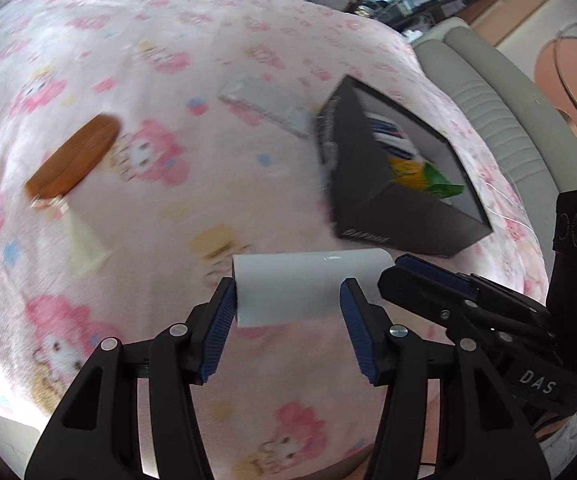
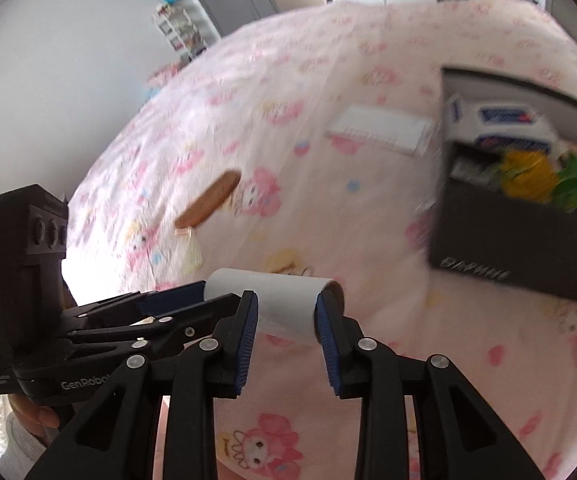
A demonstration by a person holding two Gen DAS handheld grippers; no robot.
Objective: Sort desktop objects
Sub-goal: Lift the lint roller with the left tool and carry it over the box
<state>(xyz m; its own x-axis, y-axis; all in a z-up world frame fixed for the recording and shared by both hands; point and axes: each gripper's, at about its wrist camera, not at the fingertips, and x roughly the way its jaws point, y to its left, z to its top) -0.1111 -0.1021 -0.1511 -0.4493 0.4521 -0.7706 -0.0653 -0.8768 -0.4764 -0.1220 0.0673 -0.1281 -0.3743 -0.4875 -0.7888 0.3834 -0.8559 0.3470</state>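
A white paper roll is held between both grippers above a pink cartoon-print blanket. My left gripper is shut on its left part. My right gripper is shut on its right part, where the cardboard core end shows. The roll sits level. The right gripper's fingers show in the left wrist view; the left gripper's fingers show in the right wrist view. A black box holding cartons and a yellow-green packet stands to the right of the roll.
A brown oval comb with a cream tassel lies on the left. A flat white-grey packet lies behind, beside the box. A grey cushioned chair stands at the right edge.
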